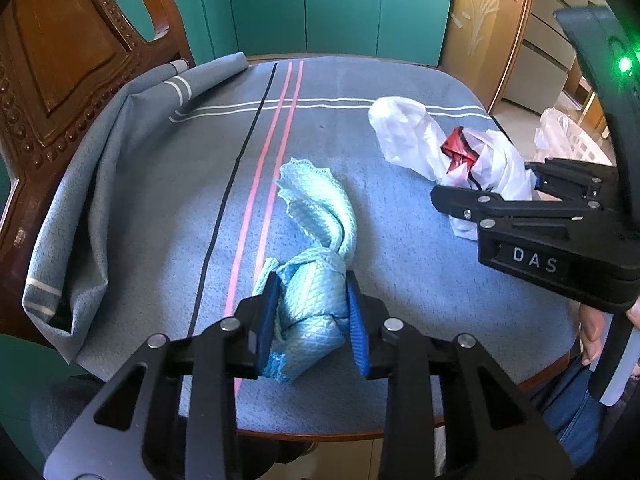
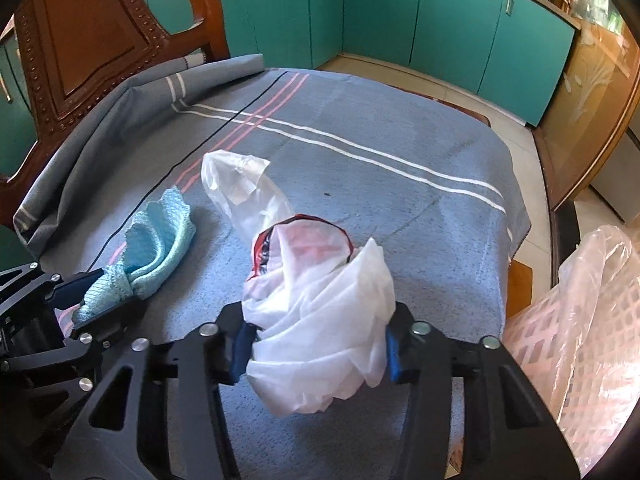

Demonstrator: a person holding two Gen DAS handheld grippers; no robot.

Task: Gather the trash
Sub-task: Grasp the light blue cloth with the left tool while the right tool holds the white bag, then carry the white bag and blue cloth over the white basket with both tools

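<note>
Trash sits in both grips: the left gripper (image 1: pixel 312 320) has its jaws pinching one knotted teal cloth (image 1: pixel 316 240), whose long axis runs away toward the far side. The right gripper (image 2: pixel 320 348) has its jaws squeezing one white plastic bag (image 2: pixel 316 300), with something red, perhaps a wrapper, inside. One lined basket (image 2: pixel 580 320) waits just right of the tabletop (image 2: pixel 400 184), nearer the right hand.

Carved wooden chair (image 1: pixel 60 60) — teal cabinets (image 1: pixel 340 4), perhaps kitchen units — behind.
</note>
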